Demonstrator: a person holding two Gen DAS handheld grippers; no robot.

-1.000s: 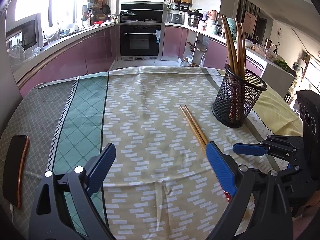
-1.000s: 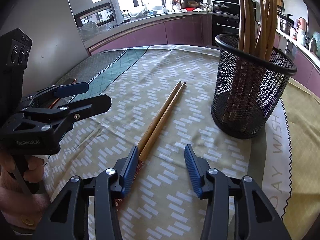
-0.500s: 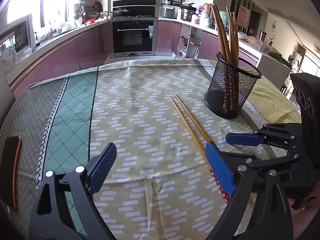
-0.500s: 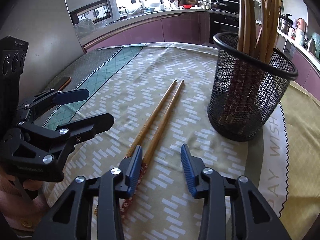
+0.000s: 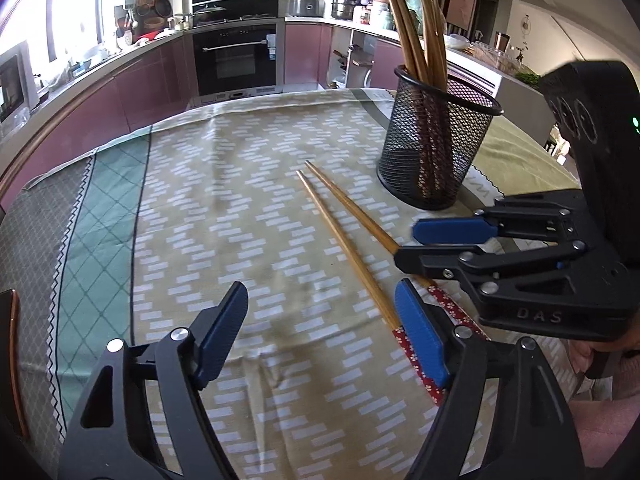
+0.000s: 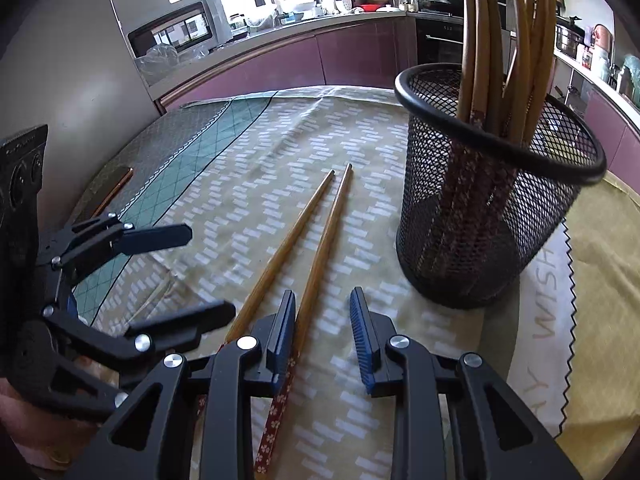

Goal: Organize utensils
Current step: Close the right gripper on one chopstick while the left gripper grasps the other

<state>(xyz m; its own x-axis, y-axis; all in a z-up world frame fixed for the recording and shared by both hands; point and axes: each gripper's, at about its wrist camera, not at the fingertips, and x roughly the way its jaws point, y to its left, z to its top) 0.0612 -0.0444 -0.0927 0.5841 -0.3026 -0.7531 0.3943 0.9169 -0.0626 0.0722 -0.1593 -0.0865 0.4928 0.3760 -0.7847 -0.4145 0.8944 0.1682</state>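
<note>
In the left wrist view, two loose chopsticks are seen lying on the counter left of the mesh holder; the left tongs, just narrowed yet wide and empty, have one patterned end beside their right pad. In the right wrist view, the right tongs, just narrowed but gripping nothing, have the right-hand stick between them, touching the left pad. The sticks are judged light, stiff and slippery, best pinched near the patterned ends.

free: tablecloth left of chopsticks | obstacle: mesh holder right

two wooden chopsticks beside mesh holder
</note>
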